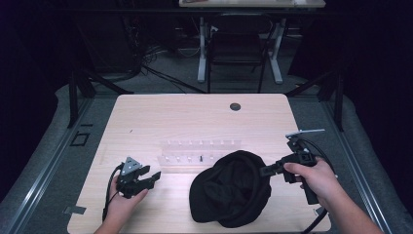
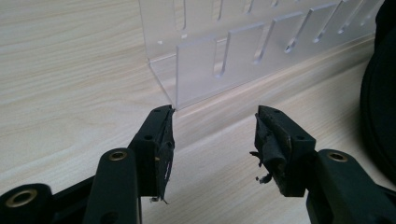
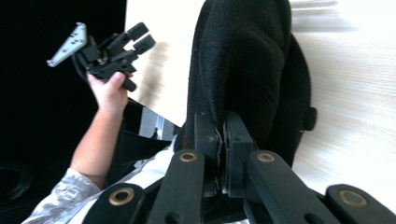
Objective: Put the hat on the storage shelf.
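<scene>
Lying at the near centre-right of the table in the high view, the black cap sags as soft, light fabric; the right gripper meets its right edge, the left gripper rests apart at the near left, and a clear rack stands just beyond the cap.

Left gripper view: jaws spread, nothing between them; the rack's corner lies ahead, the cap's edge at right.

Right gripper view: the right gripper is clenched on a fold of the cap; the cloth will likely drape and stretch, so grasp the stiffer brim or rim seam.
</scene>
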Motion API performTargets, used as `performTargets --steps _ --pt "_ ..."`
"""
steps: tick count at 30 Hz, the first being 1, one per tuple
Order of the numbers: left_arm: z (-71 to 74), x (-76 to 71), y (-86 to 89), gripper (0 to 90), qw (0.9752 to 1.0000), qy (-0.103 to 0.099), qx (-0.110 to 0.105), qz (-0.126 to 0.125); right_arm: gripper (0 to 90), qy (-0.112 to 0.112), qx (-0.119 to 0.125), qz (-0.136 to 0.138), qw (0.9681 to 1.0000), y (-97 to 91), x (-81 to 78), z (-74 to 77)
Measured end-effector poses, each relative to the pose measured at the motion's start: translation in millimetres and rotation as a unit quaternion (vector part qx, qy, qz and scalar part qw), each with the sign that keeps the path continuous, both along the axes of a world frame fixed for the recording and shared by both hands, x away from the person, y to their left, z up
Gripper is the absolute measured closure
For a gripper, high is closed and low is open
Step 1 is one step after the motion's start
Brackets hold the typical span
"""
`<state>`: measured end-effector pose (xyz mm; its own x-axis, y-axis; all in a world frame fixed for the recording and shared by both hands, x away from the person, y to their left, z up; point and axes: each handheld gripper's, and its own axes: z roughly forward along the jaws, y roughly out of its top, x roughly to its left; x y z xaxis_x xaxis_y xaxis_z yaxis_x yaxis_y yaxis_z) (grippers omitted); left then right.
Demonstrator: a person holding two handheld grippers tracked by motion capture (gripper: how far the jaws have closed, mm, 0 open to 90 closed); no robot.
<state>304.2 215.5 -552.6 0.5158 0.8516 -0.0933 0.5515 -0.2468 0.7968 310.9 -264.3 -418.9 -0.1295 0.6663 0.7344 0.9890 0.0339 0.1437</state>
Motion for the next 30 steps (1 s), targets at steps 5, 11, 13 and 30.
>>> performTargets --steps 5,11,13,30 --pt "0.2 -0.2 0.4 47.5 1.0 0.002 0.001 -0.001 86.9 -0.003 0.029 -0.004 0.9996 4.3 0.1 2.8" --pt "-0.3 0.0 0.0 47.5 1.0 -0.001 0.001 0.0 86.9 -0.006 0.052 0.006 0.9986 6.6 -0.1 5.2" --pt "-0.2 -0.1 0.0 47.5 1.0 0.0 0.001 0.0 87.0 -0.006 0.057 0.015 0.9982 6.3 0.1 6.4" --pt "-0.4 -0.2 -0.6 47.5 1.0 0.0 0.001 0.0 87.7 -0.019 0.124 0.028 0.9917 13.1 -0.5 24.0"
